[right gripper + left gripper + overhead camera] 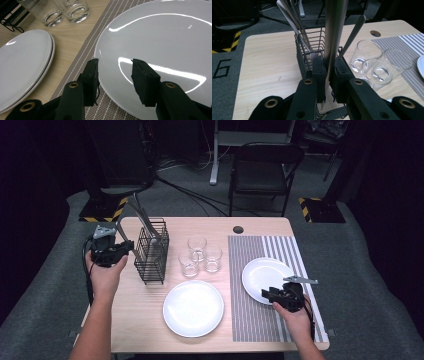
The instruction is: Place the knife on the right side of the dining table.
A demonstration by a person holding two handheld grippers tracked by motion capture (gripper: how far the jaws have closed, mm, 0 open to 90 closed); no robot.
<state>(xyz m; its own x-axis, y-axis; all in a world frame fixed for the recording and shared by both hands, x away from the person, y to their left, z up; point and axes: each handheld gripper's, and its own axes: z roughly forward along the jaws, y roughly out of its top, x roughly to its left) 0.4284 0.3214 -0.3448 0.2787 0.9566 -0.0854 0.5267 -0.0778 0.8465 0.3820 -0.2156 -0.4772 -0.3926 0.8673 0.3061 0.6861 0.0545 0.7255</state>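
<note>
Cutlery piece (333,37) is clamped by the left hand-held gripper (328,75) above the wire caddy (310,53); right hand-held gripper (115,75) gapes.

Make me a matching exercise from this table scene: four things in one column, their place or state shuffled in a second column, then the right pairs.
Things:
1. knife
2. three glasses
3. plate on the placemat
4. wire cutlery basket

Places or states:
A. empty, grouped in the middle of the table
B. under the open right gripper
C. clamped in the left gripper
D. black, with cutlery handles sticking out

Pairs: 1-C, 2-A, 3-B, 4-D
</note>
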